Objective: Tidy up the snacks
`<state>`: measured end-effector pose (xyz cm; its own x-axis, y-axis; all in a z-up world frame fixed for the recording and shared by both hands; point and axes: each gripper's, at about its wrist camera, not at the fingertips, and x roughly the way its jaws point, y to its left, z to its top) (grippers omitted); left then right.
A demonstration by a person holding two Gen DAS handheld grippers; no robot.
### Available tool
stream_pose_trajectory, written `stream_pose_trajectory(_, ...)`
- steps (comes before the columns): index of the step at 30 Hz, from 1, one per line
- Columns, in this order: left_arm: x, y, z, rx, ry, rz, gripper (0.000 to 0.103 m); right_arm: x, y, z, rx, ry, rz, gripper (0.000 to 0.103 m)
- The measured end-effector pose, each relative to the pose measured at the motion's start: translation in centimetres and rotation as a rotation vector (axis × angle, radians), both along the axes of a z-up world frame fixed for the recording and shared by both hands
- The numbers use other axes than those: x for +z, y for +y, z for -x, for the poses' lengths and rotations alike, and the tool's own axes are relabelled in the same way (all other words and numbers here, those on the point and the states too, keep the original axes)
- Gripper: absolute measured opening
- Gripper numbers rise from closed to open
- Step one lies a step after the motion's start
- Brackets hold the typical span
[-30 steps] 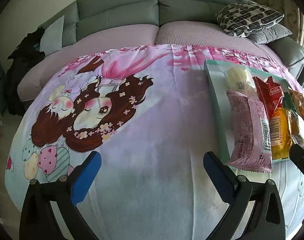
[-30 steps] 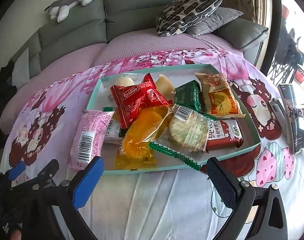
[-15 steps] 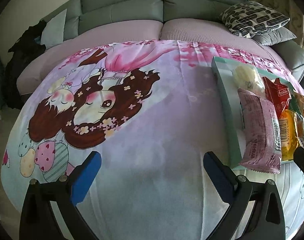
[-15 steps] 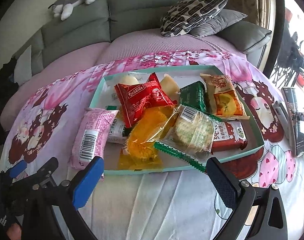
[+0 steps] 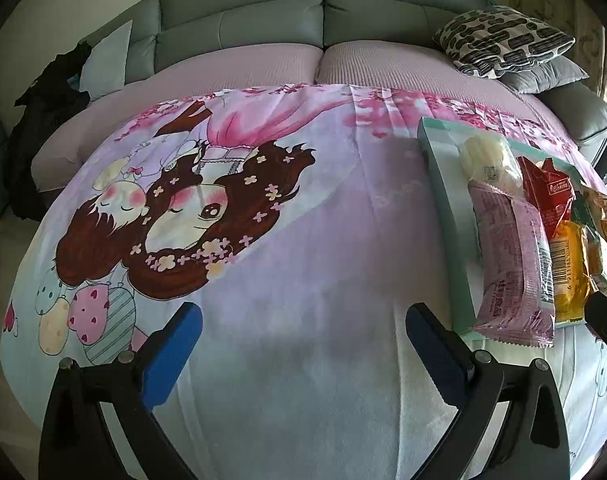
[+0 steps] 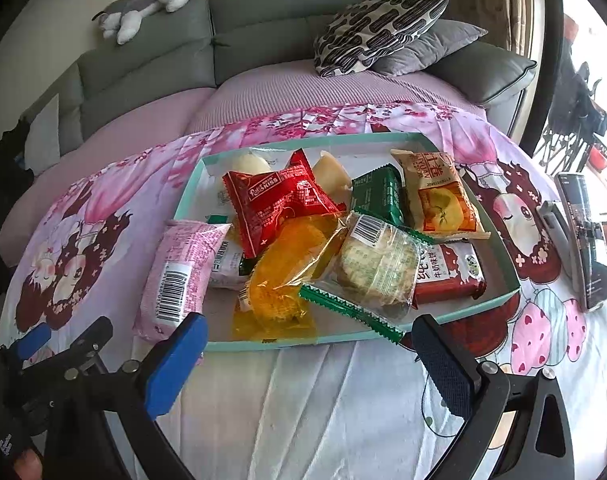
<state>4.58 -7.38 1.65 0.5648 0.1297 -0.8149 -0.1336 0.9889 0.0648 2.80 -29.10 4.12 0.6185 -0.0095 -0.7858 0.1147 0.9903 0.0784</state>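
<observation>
Both claws, left (image 5: pixel 303 344) and right (image 6: pixel 309 354), are held open and empty; snacks (image 6: pixel 327 240) are piled in the tray (image 6: pixel 467 308), mid-frame; stage cannot be judged

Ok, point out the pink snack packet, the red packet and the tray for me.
pink snack packet (image 6: pixel 179 276), right wrist view, on its barcode side.
red packet (image 6: pixel 277 204), right wrist view, middle of its front.
tray (image 6: pixel 503 240), right wrist view, right-hand rim.

In the left wrist view, the picture's three o'clock edge is cutting off the teal tray (image 5: pixel 443 184), and the pink packet (image 5: pixel 511 264) is hiding much of its floor. In the right wrist view, piled wrappers are covering a white packet (image 6: pixel 225 266), its small print staying unreadable.
</observation>
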Motion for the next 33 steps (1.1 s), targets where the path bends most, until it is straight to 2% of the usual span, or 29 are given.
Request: stream_pose_trajectory(33,0.04,0.16,0.07,0.015,0.003,-0.003,0.102,-0.41,-0.04,-0.14,-0.001,0.015,-0.014,0.103)
